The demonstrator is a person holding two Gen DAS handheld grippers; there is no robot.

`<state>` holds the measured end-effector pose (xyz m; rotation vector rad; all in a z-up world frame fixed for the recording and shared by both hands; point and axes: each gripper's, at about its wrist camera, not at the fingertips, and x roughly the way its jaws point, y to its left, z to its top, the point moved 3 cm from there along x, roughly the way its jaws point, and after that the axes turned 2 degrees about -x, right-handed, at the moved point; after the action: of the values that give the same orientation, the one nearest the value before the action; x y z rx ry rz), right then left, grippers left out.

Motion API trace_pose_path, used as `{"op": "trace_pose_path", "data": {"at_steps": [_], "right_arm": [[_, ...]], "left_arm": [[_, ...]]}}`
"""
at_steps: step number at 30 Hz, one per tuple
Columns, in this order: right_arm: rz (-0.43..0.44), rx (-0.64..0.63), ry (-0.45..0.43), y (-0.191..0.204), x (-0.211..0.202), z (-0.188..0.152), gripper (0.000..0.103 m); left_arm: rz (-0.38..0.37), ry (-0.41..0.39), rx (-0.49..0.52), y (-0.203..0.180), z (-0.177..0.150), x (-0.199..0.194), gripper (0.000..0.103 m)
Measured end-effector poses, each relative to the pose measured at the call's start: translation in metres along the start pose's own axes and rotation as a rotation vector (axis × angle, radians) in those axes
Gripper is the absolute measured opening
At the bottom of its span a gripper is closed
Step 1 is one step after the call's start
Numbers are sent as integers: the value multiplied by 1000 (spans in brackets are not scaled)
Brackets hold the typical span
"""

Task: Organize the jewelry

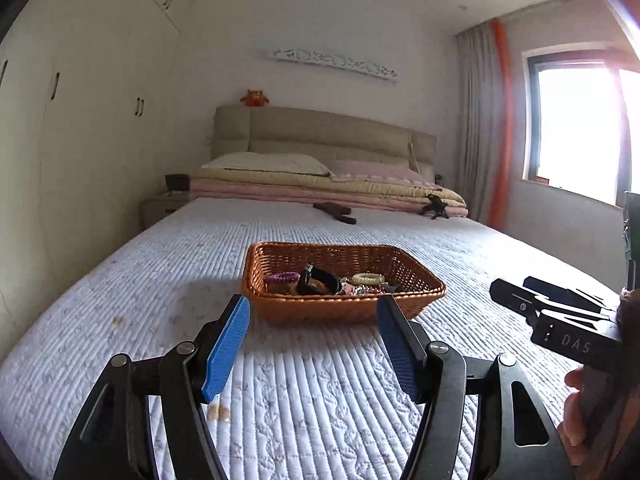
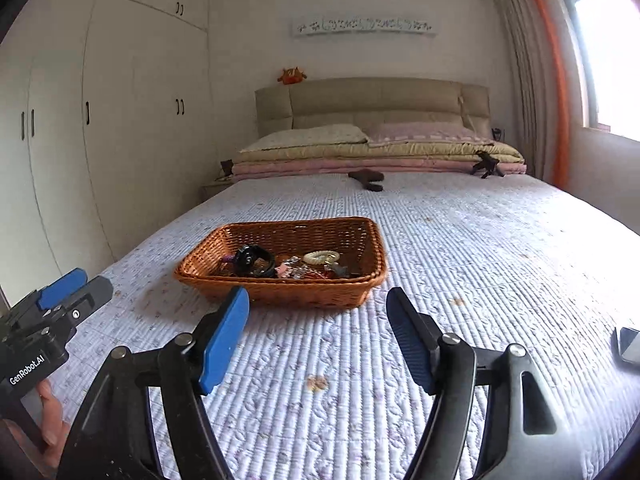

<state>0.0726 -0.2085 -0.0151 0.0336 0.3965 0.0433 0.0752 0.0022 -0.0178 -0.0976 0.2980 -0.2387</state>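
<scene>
Left wrist view: left gripper [image 1: 313,320] low over a quilted white bedspread [image 1: 160,280], blue pads [image 1: 226,346] spread apart, nothing between them. Straight ahead past the fingertips, near but not touching, a brown wicker basket [image 1: 416,304] resting on the bedspread. Inside the basket, a heap of jewelry: a purple bracelet [image 1: 282,278] at the left, a black band [image 1: 320,280] in the middle, a pale beaded bracelet [image 1: 368,279] to the right, smaller pieces too tangled to tell apart. At the right edge, the right gripper [image 1: 516,296] seen from the side, held by a hand [image 1: 576,408]; fingers pointing towards the basket, well short of it. Farther back, folded blankets and pillows [image 1: 280,168] against a beige headboard [image 1: 320,128], an orange plush toy [image 1: 254,98] on top, a dark brown object [image 1: 334,212] lying on the bedspread.

Right wrist view: right gripper [image 2: 318,312] likewise low over the bedspread, blue pads [image 2: 224,340] spread wide, gap between them bare. Basket just ahead and slightly left of the fingers, clear of them, the same jewelry inside. At the left edge, the left gripper, fingers parted, empty, beside the basket's near left corner but apart from it. At the right edge, a phone [image 2: 630,346] lying flat on the bedspread.
</scene>
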Motion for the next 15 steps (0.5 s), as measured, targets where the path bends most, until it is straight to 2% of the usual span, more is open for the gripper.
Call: {"op": "trace_pose_path", "data": {"at_steps": [4,7,10,15], "right_arm": [[-19,-11,-38,-7,3,-11,73],[-48,-29,-44,-10,8,-21,74],[-37,-31,-29,-9,13,-25,74],[-44,-53,-55,-4,11,-25,74]], "left_arm": [[41,-34,33,-3,-7,2,67],[42,-30,-9,5,-16,10,67],[33,-14,-38,11,-20,15,67],[49,-51,-10,5,-23,10,67]]}}
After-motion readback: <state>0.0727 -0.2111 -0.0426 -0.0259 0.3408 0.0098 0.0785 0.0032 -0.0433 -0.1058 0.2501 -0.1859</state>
